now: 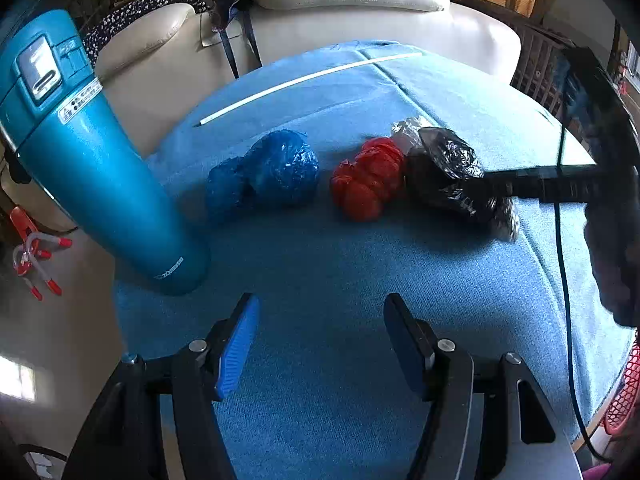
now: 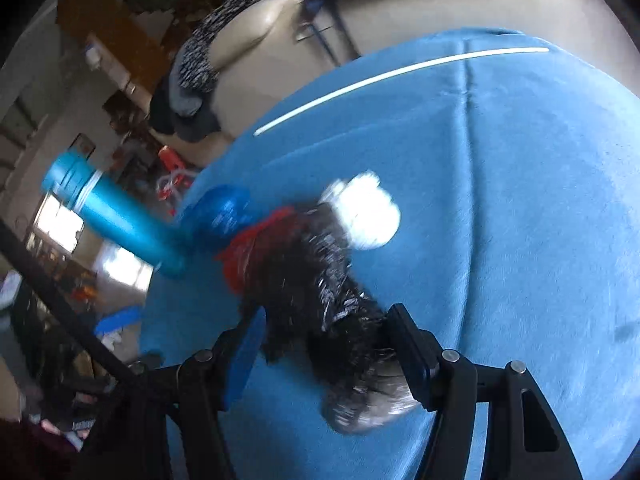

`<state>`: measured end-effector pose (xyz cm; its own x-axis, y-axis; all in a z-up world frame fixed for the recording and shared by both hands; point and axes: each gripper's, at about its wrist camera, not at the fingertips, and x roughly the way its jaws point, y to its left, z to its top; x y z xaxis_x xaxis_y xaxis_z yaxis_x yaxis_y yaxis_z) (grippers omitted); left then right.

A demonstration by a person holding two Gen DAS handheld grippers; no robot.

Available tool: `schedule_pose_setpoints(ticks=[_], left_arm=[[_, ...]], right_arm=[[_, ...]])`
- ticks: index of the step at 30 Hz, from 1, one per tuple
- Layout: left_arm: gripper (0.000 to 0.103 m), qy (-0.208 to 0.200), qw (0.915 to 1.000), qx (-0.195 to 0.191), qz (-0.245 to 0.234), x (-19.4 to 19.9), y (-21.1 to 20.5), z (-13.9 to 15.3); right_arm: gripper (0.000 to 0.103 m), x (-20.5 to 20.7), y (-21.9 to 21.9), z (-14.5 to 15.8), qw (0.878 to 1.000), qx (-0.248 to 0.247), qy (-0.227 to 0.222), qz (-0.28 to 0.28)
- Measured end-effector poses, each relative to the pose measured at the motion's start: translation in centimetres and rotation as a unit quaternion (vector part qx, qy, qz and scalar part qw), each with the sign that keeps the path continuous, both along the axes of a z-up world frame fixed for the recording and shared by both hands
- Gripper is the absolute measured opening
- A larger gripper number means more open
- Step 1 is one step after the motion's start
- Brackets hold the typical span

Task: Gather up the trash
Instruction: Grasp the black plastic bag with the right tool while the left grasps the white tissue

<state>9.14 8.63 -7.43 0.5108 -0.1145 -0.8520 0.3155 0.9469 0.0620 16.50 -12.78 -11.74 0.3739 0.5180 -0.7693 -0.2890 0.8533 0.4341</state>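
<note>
Several crumpled plastic bags lie in a row on the blue cloth-covered table (image 1: pixel 320 360): a blue bag (image 1: pixel 276 172), a red bag (image 1: pixel 368 184), a black bag (image 1: pixel 444 172) and a clear one (image 1: pixel 408 128) behind it. My left gripper (image 1: pixel 322 300) hovers open over bare cloth in front of them, holding nothing. One finger (image 1: pixel 532 186) of my right gripper reaches in from the right across the black bag. In the blurred right wrist view my right gripper (image 2: pixel 327 314) stands open with the black bag (image 2: pixel 320 300) between its fingers; the red bag (image 2: pixel 248 248), blue bag (image 2: pixel 226 216) and clear bag (image 2: pixel 368 212) lie beyond.
A tall teal thermos (image 1: pixel 100 168) stands at the table's left edge, close to the blue bag. A white strip (image 1: pixel 308 80) lies across the far cloth, with a cream sofa (image 1: pixel 340 4) behind. A red mesh basket (image 1: pixel 624 392) and a dark cable (image 1: pixel 564 280) are at the right.
</note>
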Motion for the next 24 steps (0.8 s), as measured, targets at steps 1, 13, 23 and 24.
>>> schedule_pose_setpoints(ticks=[1, 13, 23, 24], left_arm=[[0.066, -0.005, 1.0, 0.001, -0.001, -0.1, -0.1, 0.0], [0.066, -0.026, 0.9995, 0.019, -0.002, -0.2, -0.3, 1.2], [0.074, -0.029, 0.9977, -0.021, -0.058, 6.3, -8.7, 3.5], [0.078, -0.022, 0.9975, -0.021, -0.064, 7.7, -9.9, 3.3]], right_arm=[[0.067, -0.5, 0.5, 0.1, 1.0, -0.016, -0.006, 0.005], [0.042, -1.0, 3.1, -1.2, 0.994, -0.101, -0.02, -0.022], [0.042, -8.7, -6.2, 2.1, 0.989, -0.017, -0.043, -0.141], [0.042, -9.5, -7.1, 2.6, 0.987, -0.009, -0.045, -0.152]])
